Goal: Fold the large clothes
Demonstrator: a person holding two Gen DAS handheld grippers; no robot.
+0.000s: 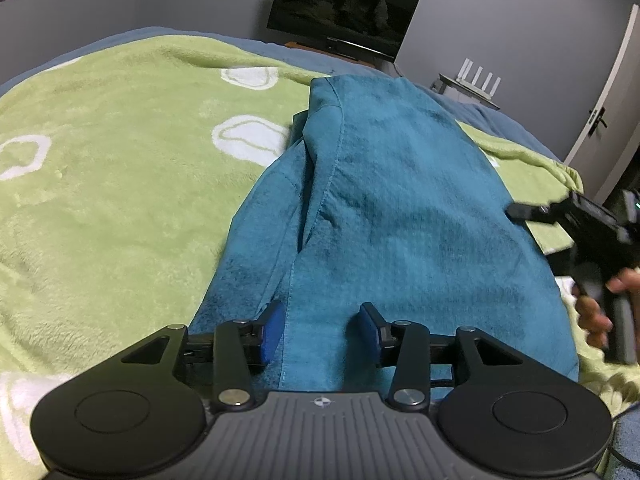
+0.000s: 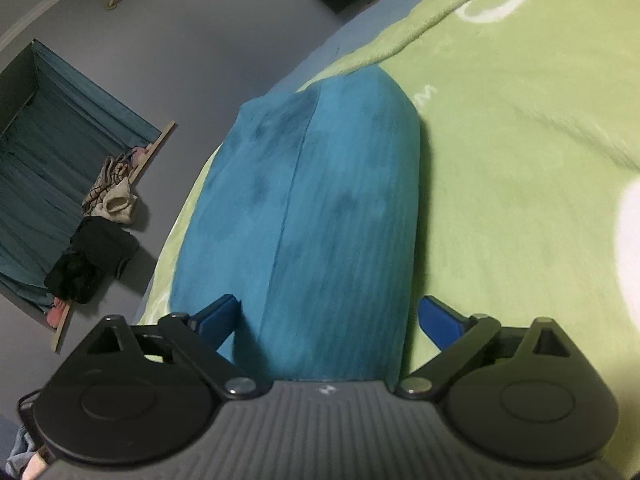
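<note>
Teal garment half-folded on the bed: watch the loose layers

Teal garment (image 1: 392, 200) lies lengthwise on the green blanket (image 1: 120, 160) that covers the bed, nearer the bed's right edge than its left, its far end reaching toward the foot where the blue sheet (image 1: 500, 120) shows. It looks already folded into a long, narrow stack with rounded sides.

Your left tool (image 1: 320, 332) sits low over the near end with its blue pads (image 1: 274, 330) partly apart and cloth lying between them; from these views you cannot tell whether the pads press on it. Your right tool (image 2: 330, 320) is spread wide, the garment's near end between its pads but not gripped.

Risks from here, as a judgement:
- A stitched hem (image 1: 332, 184) and an open flap run down the left half. If you pinch only the top layer, the lower layers will likely slide and the stack will open.
- The cloth reads as soft, plush and thick, so a wide bite may bunch it rather than crease it.
- The blanket is fleecy with white ring shapes; a low pad could catch it together with the garment and drag both.
- The right tool's view is motion-blurred, so closing while moving fast could miss the edge.
</note>
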